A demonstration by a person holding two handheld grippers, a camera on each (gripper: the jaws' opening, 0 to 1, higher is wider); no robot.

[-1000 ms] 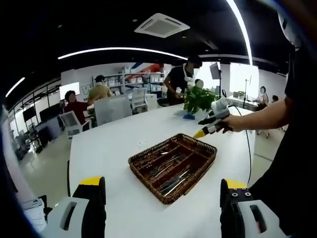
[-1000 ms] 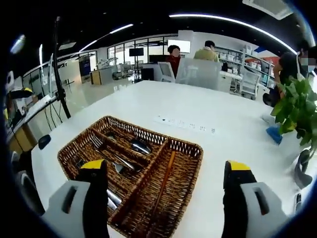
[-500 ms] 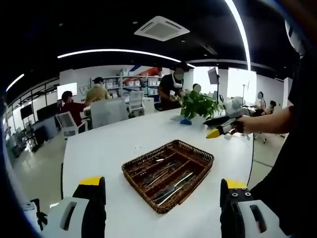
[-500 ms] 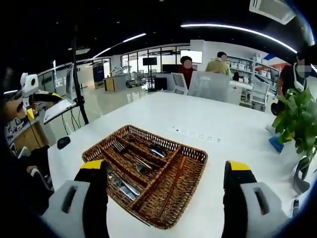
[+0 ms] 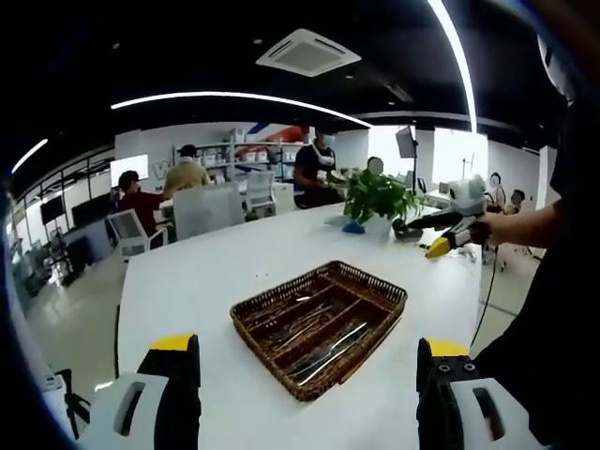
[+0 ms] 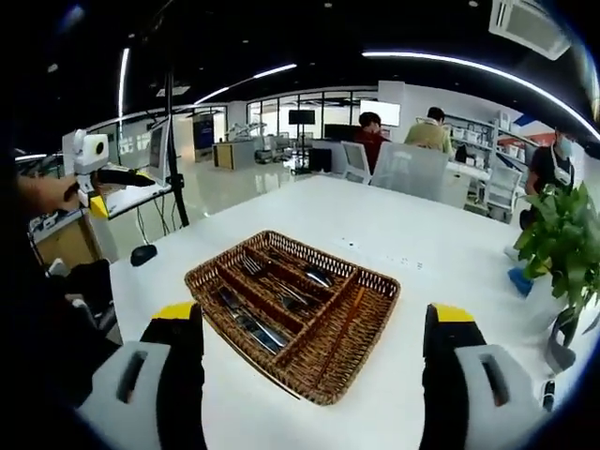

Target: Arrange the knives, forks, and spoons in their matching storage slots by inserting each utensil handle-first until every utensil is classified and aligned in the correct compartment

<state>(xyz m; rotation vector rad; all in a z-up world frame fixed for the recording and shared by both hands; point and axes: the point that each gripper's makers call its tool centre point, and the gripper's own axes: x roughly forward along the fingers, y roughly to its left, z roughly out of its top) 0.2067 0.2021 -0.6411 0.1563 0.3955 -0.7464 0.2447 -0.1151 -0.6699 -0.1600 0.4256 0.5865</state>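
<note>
Left gripper view: the left claw (image 5: pixel 300 398) is held with its jaws wide apart and nothing between them. Ahead of it, well apart, the wicker cutlery tray (image 5: pixel 380 314) is seen on the white table (image 5: pixel 187 281), utensils lying in its slots. Farther off to the right, the right claw (image 5: pixel 441 246) is held aloft, also spread and empty. Since a second ago both claws have been drawn back from the tray, which suggests sorting is finished. A potted plant (image 5: pixel 378 195) stands beyond.

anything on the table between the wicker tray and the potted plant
In the right gripper view, bare white table separates the wicker tray from the potted plant.
</note>
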